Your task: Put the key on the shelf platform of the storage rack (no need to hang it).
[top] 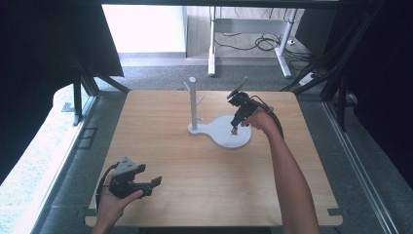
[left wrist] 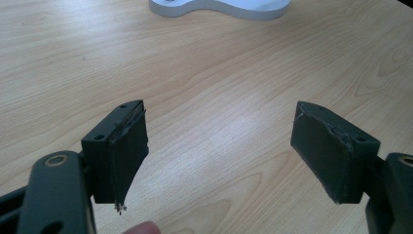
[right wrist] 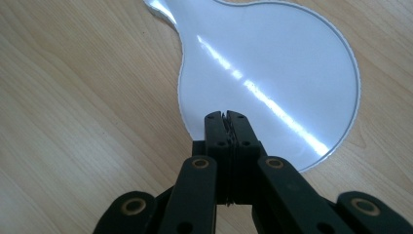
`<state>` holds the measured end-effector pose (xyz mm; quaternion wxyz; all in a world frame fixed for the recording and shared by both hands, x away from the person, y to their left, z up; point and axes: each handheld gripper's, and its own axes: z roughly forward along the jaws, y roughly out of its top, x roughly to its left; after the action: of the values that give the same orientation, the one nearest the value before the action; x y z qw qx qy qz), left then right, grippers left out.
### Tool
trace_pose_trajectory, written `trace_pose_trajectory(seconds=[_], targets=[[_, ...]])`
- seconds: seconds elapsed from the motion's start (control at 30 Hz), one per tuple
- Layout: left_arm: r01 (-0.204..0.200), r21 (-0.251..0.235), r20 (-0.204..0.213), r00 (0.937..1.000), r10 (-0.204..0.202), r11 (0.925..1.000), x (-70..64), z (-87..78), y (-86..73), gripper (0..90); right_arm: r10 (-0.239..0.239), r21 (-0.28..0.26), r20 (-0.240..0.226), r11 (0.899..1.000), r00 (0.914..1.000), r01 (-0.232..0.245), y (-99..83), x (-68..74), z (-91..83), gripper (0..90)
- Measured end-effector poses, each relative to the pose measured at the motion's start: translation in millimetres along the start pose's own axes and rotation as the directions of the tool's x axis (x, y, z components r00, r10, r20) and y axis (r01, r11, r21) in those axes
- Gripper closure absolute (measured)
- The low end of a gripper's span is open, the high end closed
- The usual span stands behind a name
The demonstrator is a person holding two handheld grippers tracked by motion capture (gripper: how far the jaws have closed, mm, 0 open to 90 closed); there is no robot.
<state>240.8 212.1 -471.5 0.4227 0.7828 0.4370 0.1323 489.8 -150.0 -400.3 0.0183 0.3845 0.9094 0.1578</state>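
The right claw (top: 234, 127) hung clenched on nothing over the white stand base (right wrist: 272, 58), perhaps aiming; the left claw (left wrist: 219, 146) rested released above the bench (top: 195, 165).

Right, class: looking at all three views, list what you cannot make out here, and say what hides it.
- Right gripper view: whether the shut jaws touch the white base; the jaws cover that spot.
- Left gripper view: the stand's post; the top edge cuts the base off.
- High view: the post's pegs, too small to count; the left hand, cut by the bottom edge.
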Motion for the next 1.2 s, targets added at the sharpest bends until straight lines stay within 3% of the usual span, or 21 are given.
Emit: trace_pose_trajectory(seconds=[0.4, 0.67, 0.93, 1.2], targets=[[0.003, -0.008, -0.005, 1.0000, -0.003, 1.0000, 3.1, -4.3, 0.0, 21.6, 0.027, -0.002, 0.016, 1.000, 0.9995, -0.027, 11.8, -6.3, 15.9, 89.5], [-0.004, -0.009, -0.005, 1.0000, 0.004, 1.0000, 1.8, -5.6, 0.8, 21.6, 0.054, -0.006, 0.029, 0.999, 0.9981, -0.054, 8.0, -14.1, 38.2, 89.4], [-0.011, -0.006, -0.001, 0.9999, 0.011, 0.9999, -0.6, -5.6, 1.7, 21.6, 0.074, -0.038, 0.040, 0.997, 0.9965, -0.072, 4.7, -17.9, 45.0, 89.4], [-0.014, -0.006, -0.003, 0.9999, 0.014, 0.9999, -0.8, -6.1, 1.6, 21.6, 0.076, -0.029, 0.057, 0.997, 0.9955, -0.074, 3.6, -18.6, 50.9, 89.2]])
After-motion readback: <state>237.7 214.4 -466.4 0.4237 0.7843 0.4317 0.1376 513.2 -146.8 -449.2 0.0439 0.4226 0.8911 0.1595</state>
